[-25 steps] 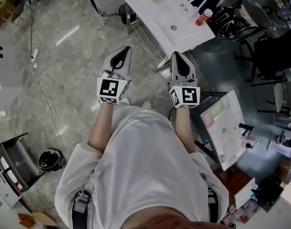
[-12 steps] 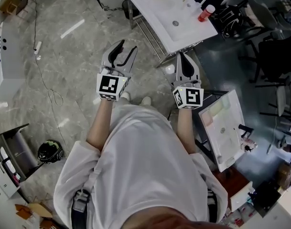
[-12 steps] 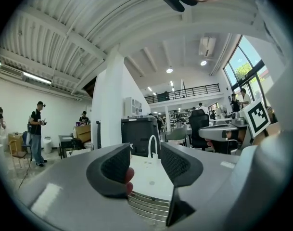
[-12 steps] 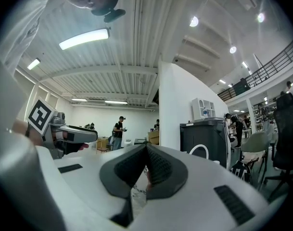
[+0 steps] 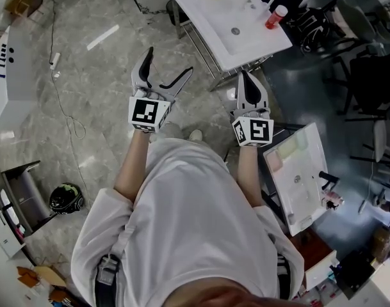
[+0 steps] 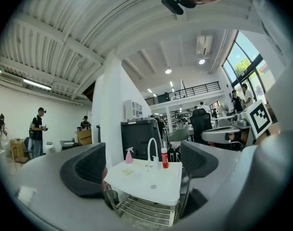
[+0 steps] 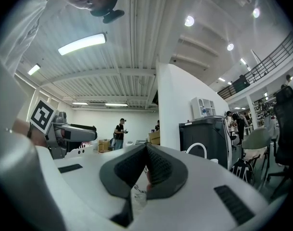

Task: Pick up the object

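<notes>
Left gripper (image 5: 169, 61), just short of the white tabletop (image 5: 252, 43), has just been opening its jaws, nothing between them; right gripper (image 5: 246, 77), at the tabletop's near edge, is pressed together, empty; the red bottle (image 5: 273, 18) stands at the tabletop's far right corner, apart from both

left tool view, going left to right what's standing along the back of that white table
pink spray bottle -> white curved pipe -> red bottle, all standing at the far edge of the white table
</notes>
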`<control>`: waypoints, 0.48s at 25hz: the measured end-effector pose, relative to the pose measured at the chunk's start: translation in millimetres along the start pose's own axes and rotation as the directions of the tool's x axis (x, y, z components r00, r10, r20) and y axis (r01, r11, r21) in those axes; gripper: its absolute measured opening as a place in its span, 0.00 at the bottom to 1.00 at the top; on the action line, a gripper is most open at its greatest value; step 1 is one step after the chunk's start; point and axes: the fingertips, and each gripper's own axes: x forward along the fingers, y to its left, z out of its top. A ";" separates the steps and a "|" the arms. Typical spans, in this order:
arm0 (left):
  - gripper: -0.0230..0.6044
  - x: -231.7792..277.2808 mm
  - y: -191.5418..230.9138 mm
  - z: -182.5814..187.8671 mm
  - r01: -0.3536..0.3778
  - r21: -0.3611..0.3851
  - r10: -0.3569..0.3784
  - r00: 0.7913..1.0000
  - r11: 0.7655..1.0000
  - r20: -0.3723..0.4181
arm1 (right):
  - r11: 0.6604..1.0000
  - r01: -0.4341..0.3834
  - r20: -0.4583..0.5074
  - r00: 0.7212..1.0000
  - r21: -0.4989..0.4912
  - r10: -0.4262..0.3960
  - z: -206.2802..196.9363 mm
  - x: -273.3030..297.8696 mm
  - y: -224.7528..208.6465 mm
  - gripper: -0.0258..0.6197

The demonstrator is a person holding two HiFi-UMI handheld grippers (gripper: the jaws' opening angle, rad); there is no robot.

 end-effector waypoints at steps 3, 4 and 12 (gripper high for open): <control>0.85 5.2 -1.0 -1.6 0.006 -0.013 -0.006 1.000 1.000 -0.005 | 1.000 -0.001 -0.005 1.000 0.001 0.001 -2.5 0.9 -5.9 0.04; 0.87 7.4 0.0 -2.4 0.007 -0.018 -0.007 1.000 1.000 -0.006 | 1.000 -0.002 -0.007 1.000 0.001 0.002 -3.3 2.0 -7.5 0.04; 0.98 46.2 20.1 -12.8 0.015 -0.023 -0.015 1.000 1.000 -0.008 | 1.000 0.008 -0.018 1.000 0.009 -0.008 -16.7 24.3 -23.9 0.04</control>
